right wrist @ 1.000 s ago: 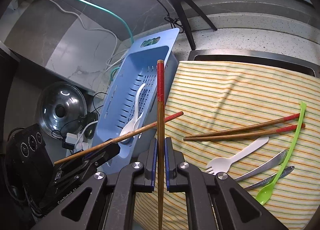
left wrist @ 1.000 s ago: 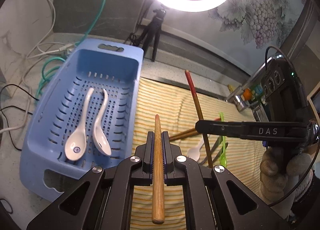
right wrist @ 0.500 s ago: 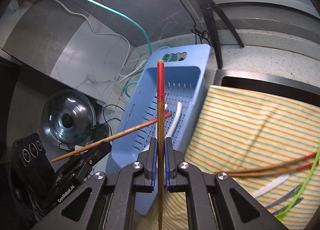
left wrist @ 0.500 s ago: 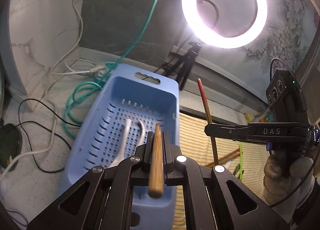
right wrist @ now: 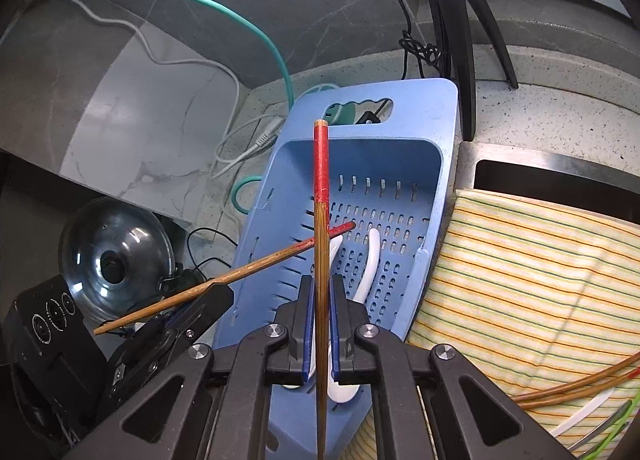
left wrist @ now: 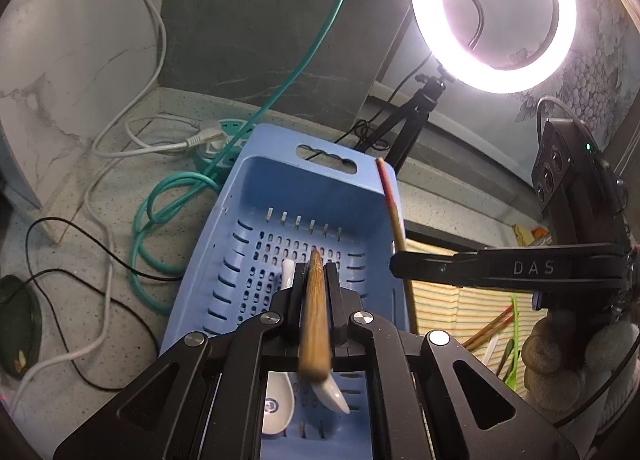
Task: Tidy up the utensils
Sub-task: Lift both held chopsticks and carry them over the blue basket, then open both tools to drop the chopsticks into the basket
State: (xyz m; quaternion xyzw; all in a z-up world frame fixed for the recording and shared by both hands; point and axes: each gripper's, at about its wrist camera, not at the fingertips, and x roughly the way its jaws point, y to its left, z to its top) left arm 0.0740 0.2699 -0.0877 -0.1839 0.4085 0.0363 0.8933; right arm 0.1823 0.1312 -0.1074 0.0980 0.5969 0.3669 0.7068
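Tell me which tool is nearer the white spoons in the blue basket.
Left. The left tool hangs directly over the spoons; the right tool sits toward the basket's cloth-side edge.

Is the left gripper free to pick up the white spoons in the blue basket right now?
Probably not yet. The left gripper hangs right over the white spoons in the blue basket, with nothing between, but it is shut on a chopstick. It would likely have to drop that first.
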